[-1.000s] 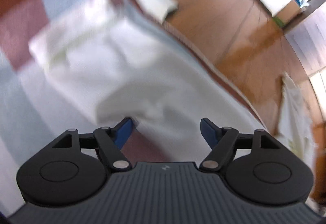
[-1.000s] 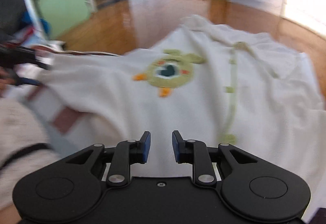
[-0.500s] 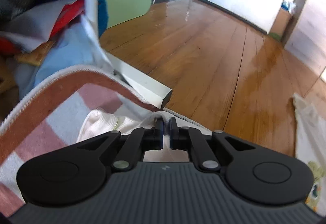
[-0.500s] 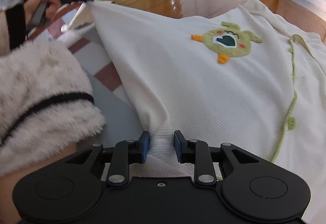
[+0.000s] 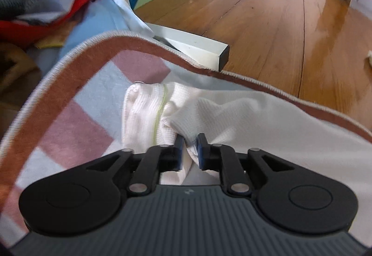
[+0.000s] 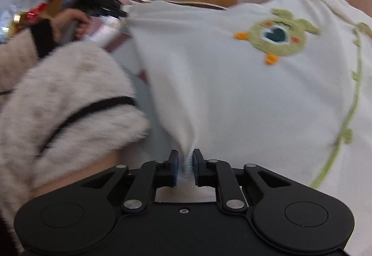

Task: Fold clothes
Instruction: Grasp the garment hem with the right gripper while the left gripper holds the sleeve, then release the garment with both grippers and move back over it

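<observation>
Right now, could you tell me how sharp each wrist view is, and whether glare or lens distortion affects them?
Left wrist view: mostly sharp; window glare streaks the wooden floor, and the fisheye bows the blanket edge. Right wrist view: motion blur smears the fluffy sleeve and the white garment; its green appliqué stays readable.

A cream waffle-knit baby garment (image 6: 232,97) with lime-green edging carries an olive-green bird patch (image 6: 277,36) (orange beak and feet, dark teal mouth) ahead and right of the fingers. Beneath it lies a blanket (image 5: 76,116) in pink, pale blue and white checks with a rust-brown border. Beyond the fingers, glossy honey-brown floorboards (image 5: 267,18). Left of the fingers, a fuzzy beige sleeve (image 6: 69,97) with a black stripe.
</observation>
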Available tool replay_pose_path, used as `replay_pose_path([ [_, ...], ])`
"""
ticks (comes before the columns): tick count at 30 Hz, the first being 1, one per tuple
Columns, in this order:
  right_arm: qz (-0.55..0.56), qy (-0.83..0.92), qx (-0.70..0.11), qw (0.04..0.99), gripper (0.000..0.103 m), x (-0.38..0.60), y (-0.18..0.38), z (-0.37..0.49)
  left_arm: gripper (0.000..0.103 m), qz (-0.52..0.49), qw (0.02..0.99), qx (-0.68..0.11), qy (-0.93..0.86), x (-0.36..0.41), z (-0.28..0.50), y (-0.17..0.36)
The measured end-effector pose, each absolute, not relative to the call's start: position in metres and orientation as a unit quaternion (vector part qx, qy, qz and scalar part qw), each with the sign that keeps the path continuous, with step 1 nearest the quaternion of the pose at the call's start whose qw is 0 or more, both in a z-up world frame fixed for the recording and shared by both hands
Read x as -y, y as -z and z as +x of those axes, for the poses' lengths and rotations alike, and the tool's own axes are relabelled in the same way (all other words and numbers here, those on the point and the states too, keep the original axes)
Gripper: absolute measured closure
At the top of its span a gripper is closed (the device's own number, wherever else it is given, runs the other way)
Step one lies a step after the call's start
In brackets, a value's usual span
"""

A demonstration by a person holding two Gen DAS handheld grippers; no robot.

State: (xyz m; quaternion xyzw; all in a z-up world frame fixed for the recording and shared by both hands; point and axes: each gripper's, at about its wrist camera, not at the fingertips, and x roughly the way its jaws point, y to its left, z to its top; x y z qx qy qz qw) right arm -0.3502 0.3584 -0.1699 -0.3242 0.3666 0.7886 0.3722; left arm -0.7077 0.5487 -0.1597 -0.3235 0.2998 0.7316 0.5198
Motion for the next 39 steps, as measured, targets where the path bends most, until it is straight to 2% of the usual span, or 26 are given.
replay_pose_path([
  [2, -0.292, -0.790, -0.390, 0.372, 0.079, -0.353, 0.169, -0.336, 0.071, -0.304, 0.544, -0.314, -0.716, -0.535, -0.684, 0.133],
  [5, -0.229, -0.770, -0.454, 0.387, 0.079, -0.353, 0.171, -0.302, 0.068, -0.213, 0.649, -0.343, -0.645, -0.497, -0.613, 0.085],
  [6, -0.216, -0.757, -0.470, 0.399, 0.079, -0.352, 0.174, -0.291, 0.058, -0.201, 0.682, -0.340, -0.616, -0.484, -0.590, 0.073],
  [7, -0.203, -0.744, -0.486, 0.411, 0.079, -0.351, 0.176, -0.279, 0.054, -0.193, 0.713, -0.334, -0.585, -0.472, -0.568, 0.062],
  [12, -0.107, -0.723, -0.509, 0.455, 0.079, -0.336, 0.165, -0.232, 0.054, -0.176, 0.810, -0.336, -0.448, -0.434, -0.443, 0.042],
  [14, -0.085, -0.709, -0.490, 0.501, 0.072, -0.324, 0.154, -0.215, 0.054, -0.173, 0.828, -0.350, -0.402, -0.421, -0.389, 0.041],
  [16, -0.113, -0.689, -0.433, 0.570, 0.058, -0.314, 0.142, -0.201, 0.054, -0.134, 0.861, -0.347, -0.348, -0.396, -0.337, 0.033],
  [18, -0.139, -0.647, -0.399, 0.634, 0.058, -0.299, 0.132, -0.174, 0.047, -0.090, 0.895, -0.327, -0.291, -0.374, -0.296, 0.024],
  [19, -0.152, -0.624, -0.382, 0.664, 0.058, -0.291, 0.127, -0.160, 0.045, -0.082, 0.901, -0.327, -0.274, -0.368, -0.274, 0.026],
  [23, -0.071, -0.554, -0.434, 0.707, 0.058, -0.236, 0.128, -0.100, 0.045, -0.101, 0.906, -0.350, -0.217, -0.359, -0.210, 0.055],
  [30, -0.125, -0.454, -0.441, 0.764, 0.057, -0.169, 0.145, -0.080, 0.044, -0.171, 0.883, -0.412, -0.144, -0.337, -0.165, 0.124],
  [33, -0.134, -0.453, -0.439, 0.764, 0.045, -0.166, 0.150, -0.081, 0.036, -0.158, 0.881, -0.422, -0.143, -0.329, -0.154, 0.142],
  [38, -0.162, -0.454, -0.441, 0.757, 0.045, -0.182, 0.165, -0.083, 0.034, -0.116, 0.865, -0.452, -0.184, -0.329, -0.129, 0.162],
  [39, -0.170, -0.454, -0.438, 0.756, 0.045, -0.185, 0.170, -0.085, 0.029, -0.114, 0.860, -0.457, -0.196, -0.330, -0.129, 0.162],
])
